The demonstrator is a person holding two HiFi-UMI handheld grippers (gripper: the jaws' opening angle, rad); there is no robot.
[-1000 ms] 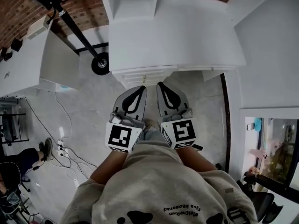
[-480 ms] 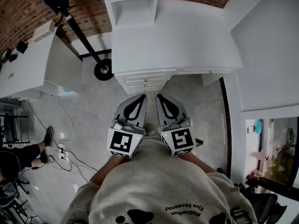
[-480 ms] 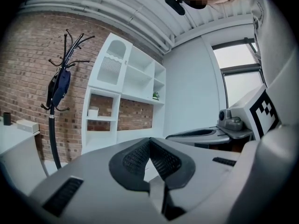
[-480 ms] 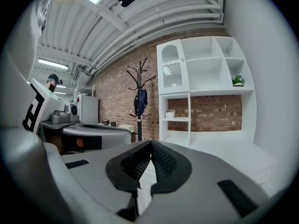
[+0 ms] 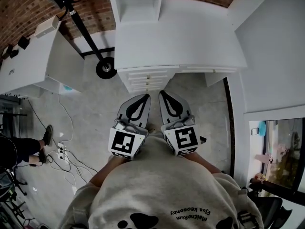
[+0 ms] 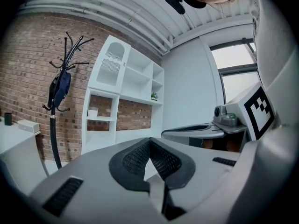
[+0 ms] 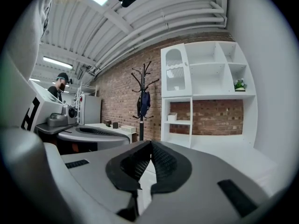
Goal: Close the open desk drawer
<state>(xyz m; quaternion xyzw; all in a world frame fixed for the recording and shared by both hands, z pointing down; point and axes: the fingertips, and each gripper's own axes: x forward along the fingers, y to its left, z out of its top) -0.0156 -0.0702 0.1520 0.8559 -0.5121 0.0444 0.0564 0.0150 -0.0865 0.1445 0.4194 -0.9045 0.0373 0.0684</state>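
The desk [image 5: 181, 37] is white, with a plain bare top, and it stands against a brick wall. Its drawer stack [image 5: 145, 80] sits under the left part of the desk's front edge. From the steep head view the drawer fronts show only as narrow white bands, one below the other. I count at least three bands. They step out a little toward the floor, and from this angle I cannot tell which one stands open.

The stack is directly ahead of the two grippers and apart from them, with a strip of grey floor between. The left gripper [image 5: 141, 100] and the right gripper [image 5: 166, 96] are side by side, close to each other, and both point toward the drawers. In the left gripper view the two dark ribbed pads meet at their tips, and there is nothing between them. The right gripper view shows the same: pads together at the tip, holding nothing. Each gripper carries one marker cube [image 5: 126, 142], so there are two cubes.

There is one white shelf unit [image 5: 136, 1] on the back of the desk, at its left. One black coat stand [image 5: 105, 68] with a round base stands just left of the desk. One second white desk [image 5: 28, 61] is further left. On the floor at the left lie some cables [image 5: 62, 154].
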